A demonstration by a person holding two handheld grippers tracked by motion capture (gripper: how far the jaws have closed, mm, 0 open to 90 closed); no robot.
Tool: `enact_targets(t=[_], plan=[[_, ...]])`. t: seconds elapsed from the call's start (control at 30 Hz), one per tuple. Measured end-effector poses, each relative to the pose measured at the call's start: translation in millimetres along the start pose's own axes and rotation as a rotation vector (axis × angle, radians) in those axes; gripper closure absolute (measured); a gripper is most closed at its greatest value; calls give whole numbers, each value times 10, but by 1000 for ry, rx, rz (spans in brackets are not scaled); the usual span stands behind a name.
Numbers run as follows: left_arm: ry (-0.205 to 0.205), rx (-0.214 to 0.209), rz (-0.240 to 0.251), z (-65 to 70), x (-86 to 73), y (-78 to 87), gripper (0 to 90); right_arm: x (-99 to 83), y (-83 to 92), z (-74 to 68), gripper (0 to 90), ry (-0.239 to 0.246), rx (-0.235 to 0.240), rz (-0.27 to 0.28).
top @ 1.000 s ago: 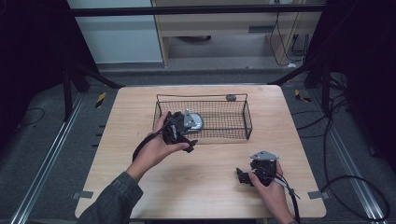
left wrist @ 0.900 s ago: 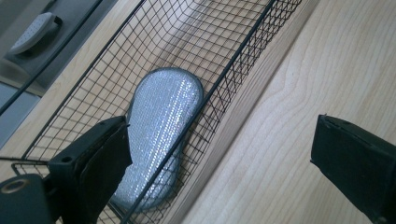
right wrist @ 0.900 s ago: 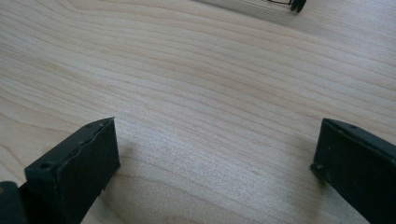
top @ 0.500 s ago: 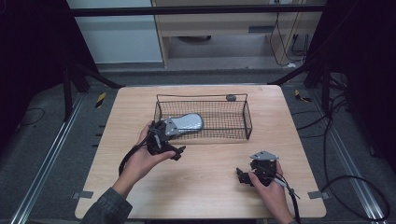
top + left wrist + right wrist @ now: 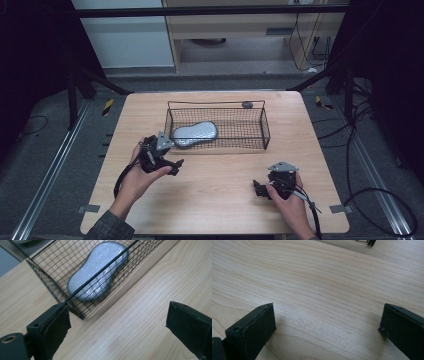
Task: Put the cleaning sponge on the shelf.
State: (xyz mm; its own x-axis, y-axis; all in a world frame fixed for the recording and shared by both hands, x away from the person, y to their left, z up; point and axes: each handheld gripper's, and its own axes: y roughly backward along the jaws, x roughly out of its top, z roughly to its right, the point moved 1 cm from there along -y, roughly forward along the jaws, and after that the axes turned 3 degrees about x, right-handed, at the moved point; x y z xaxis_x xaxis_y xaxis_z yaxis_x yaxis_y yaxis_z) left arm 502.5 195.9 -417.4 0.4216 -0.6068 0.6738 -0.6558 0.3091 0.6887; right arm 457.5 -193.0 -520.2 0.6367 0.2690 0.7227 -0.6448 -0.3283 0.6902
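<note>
- Inside the wire basket (image 5: pixel 263 131), at its left end, the silver sponge (image 5: pixel 195 134) lies flat.
- Just outside the basket's near left corner, the left gripper (image 5: pixel 172 166) hovers with jaws apart, holding nothing.
- Near the table's (image 5: pixel 215 200) front right edge, the right gripper (image 5: pixel 258 189) rests low, jaws wide apart and empty.

Light wooden table (image 5: pixel 215 200), black wire basket (image 5: pixel 263 131) standing on its far half, right gripper (image 5: pixel 260 189) low over the near right part
</note>
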Motion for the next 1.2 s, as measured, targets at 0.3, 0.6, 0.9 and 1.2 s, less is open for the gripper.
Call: enact_targets(t=[0.3,0.6,0.9,1.2], plan=[[106,54,-53,-278,-480,-137,48,0,-1,0,4,1,1,1],[192,63,-98,-491,-757,-279,46,0,1,-1,4,-2,2,0],[273,75,-105,-691,-977,-375,42,0,-1,0,4,1,0,1],[345,61,-106,-760,-1152,-487,17,0,1,0,4,1,2,0]])
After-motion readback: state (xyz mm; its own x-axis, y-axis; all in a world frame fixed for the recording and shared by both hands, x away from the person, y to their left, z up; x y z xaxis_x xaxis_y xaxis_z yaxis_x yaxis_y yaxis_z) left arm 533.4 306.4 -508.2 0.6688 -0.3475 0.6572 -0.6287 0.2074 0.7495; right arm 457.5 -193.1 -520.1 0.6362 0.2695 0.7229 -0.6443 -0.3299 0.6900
